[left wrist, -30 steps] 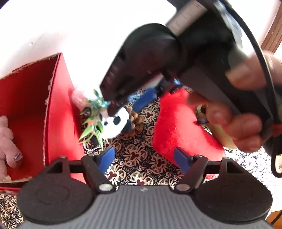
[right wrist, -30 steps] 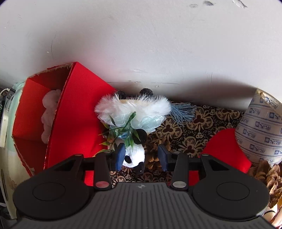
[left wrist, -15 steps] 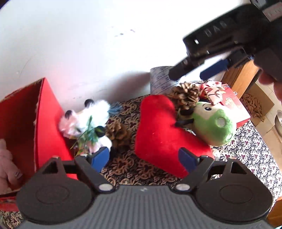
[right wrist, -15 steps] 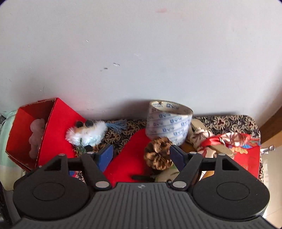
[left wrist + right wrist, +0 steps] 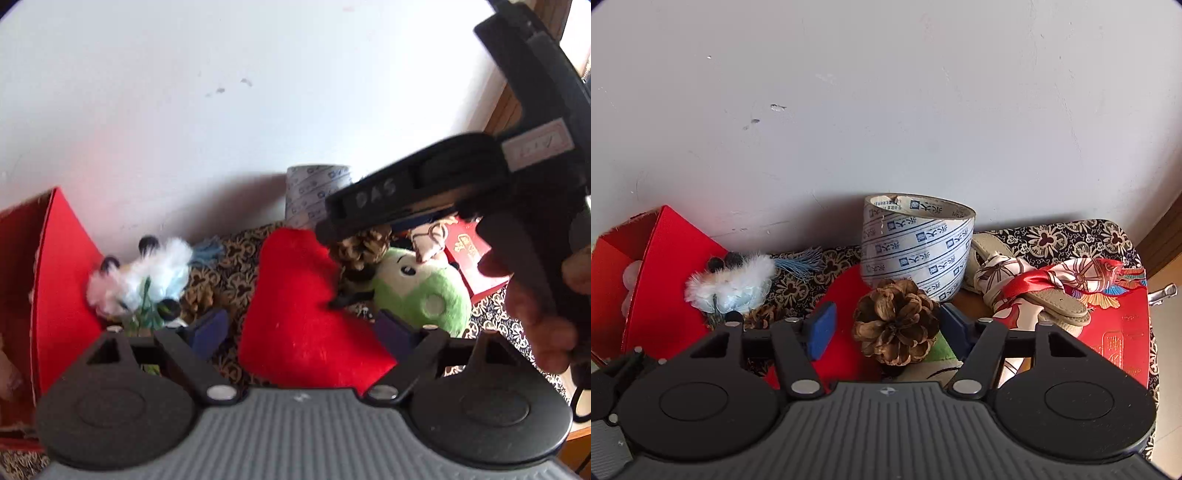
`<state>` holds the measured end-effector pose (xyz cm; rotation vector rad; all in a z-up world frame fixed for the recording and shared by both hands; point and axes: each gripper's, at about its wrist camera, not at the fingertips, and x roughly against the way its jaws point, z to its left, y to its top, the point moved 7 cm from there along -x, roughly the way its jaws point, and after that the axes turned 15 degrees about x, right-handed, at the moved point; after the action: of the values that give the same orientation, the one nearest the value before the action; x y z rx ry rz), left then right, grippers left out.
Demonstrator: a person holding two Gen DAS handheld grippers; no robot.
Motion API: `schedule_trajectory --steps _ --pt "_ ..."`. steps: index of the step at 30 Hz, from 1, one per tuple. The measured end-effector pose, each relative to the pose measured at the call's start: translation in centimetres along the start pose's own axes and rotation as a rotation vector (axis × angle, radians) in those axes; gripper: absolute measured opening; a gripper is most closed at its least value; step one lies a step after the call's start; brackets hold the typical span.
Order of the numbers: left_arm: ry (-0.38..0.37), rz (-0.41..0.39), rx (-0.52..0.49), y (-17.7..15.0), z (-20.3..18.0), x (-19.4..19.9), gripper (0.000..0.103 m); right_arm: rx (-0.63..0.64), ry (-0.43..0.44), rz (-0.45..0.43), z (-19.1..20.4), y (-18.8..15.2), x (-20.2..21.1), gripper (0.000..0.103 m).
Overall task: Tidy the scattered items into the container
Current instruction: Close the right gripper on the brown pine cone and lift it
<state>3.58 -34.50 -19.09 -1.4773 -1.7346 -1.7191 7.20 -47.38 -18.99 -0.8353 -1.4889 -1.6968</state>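
Observation:
My right gripper (image 5: 888, 326) is open, its blue pads on either side of a brown pine cone (image 5: 895, 321) without touching it. The cone rests between a red heart cushion (image 5: 846, 332) and a printed tape roll (image 5: 916, 247). My left gripper (image 5: 301, 328) is open too, hovering over the heart cushion (image 5: 295, 314). The red box (image 5: 62, 277) stands at the left with a pink plush inside. A fluffy white panda toy (image 5: 147, 277) leans against the box's outer wall. A green plush (image 5: 421, 288) lies right of the cushion.
A sandal wrapped in a patterned scarf (image 5: 1034, 295) and a red packet (image 5: 1119, 332) lie at the right. A second pine cone (image 5: 764, 315) sits by the panda toy (image 5: 731, 280). A white wall backs the patterned cloth (image 5: 1071, 236). A hand (image 5: 535, 314) holds the right tool's black housing (image 5: 424, 192).
My right gripper has left the panda toy beside the box, opened wide and swung right to the pine cone. My left gripper has pulled back and stays open over the heart cushion.

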Motion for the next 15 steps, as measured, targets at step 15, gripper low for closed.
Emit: schedule_trajectory --steps 15 --pt "-0.063 0.016 -0.114 2.0 -5.5 -4.9 0.054 -0.061 0.14 0.009 -2.1 0.1 2.1 0.052"
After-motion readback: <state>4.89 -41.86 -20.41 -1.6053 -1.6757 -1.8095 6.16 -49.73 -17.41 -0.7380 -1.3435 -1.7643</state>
